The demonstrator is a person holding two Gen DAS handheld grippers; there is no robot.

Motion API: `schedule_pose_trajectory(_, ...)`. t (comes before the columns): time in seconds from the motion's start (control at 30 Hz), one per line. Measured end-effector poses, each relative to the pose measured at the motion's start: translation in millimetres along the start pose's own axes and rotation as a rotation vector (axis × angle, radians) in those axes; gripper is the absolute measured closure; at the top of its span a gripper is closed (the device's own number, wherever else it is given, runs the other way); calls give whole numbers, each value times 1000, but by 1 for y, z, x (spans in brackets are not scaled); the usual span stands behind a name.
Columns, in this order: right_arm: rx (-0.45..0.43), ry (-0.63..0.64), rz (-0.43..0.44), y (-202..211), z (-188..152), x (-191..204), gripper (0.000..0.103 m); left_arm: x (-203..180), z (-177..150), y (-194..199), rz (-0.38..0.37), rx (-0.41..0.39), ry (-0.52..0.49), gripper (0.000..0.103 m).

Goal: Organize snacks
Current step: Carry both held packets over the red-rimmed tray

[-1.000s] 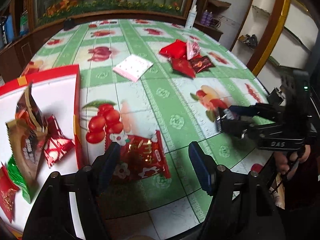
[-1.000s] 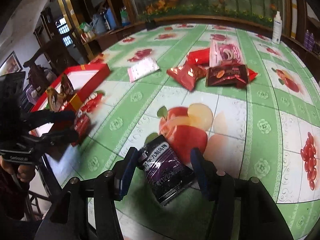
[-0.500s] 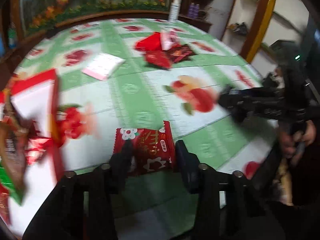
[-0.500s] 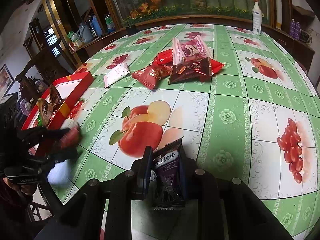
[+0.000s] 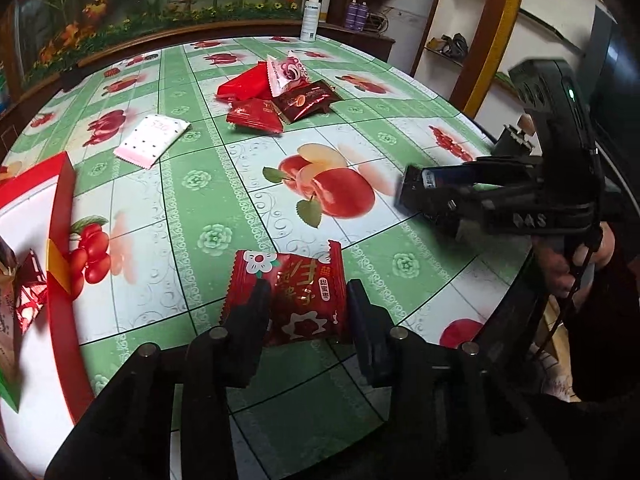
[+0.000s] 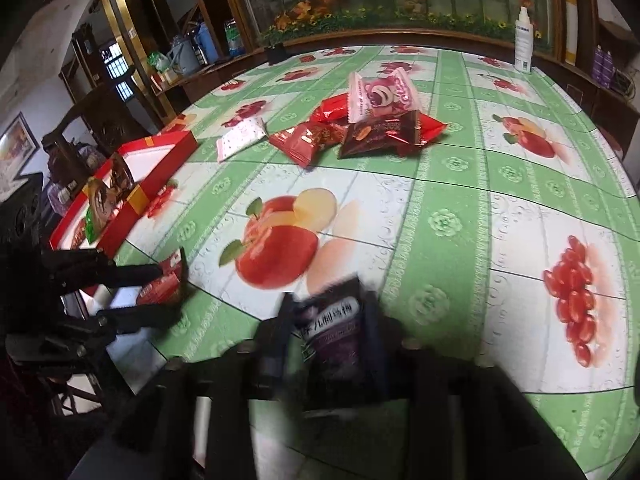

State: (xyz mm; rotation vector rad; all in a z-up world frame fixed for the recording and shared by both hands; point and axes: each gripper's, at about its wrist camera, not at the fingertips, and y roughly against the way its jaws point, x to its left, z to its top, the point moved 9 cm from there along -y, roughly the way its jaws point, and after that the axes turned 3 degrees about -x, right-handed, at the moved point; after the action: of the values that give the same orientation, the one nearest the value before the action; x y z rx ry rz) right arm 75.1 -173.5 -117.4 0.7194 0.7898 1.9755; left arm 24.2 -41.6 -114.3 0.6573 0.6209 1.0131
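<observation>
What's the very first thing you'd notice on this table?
Probably the red snack packet right up front, pinched between the left gripper's jaws. Farther back sits a bright heap of snacks, topped by a pink packet. At the left edge lies a red box holding more snacks.

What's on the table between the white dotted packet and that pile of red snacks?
Nothing: in both views only bare tablecloth separates the white dotted packet from the pile of red snacks.
</observation>
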Motion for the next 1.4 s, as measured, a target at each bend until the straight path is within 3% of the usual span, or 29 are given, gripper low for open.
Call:
schedule_pose_trajectory(0.03,6,8,-26,1,-2,-3,24,0,0,0,-5,-1,5,68)
schedule_pose_trajectory(0.1,14,19,-76,2,-8,-10,20,0,1,0,-15,-3,13,68)
schedule_pose_trajectory(0.2,-11,25,-92,6,-11,-14,35,-2,2,-1,-30,-7,23,71)
schedule_pose_trajectory(0.23,-18,25,-95,7,-11,-14,55,-3,2,-1,-34,-8,24,71)
schedule_pose_trajectory(0.27,-21,27,-93,8,-11,-14,64,-4,2,-1,-35,-9,23,71)
schedule_pose_trajectory(0.6,-20,-30,-80,8,-6,-13,71,-19,-5,5,-90,-22,27,74)
schedule_pose_trajectory(1.0,-39,-106,23,3,7,11,72,-22,-9,25,-146,-69,65,76)
schedule_pose_trajectory(1.17,-27,-94,34,-3,12,28,72,-3,-4,50,-133,-128,107,81)
schedule_pose_trajectory(1.4,-15,-61,57,-14,20,56,72,36,3,87,-60,-225,161,81)
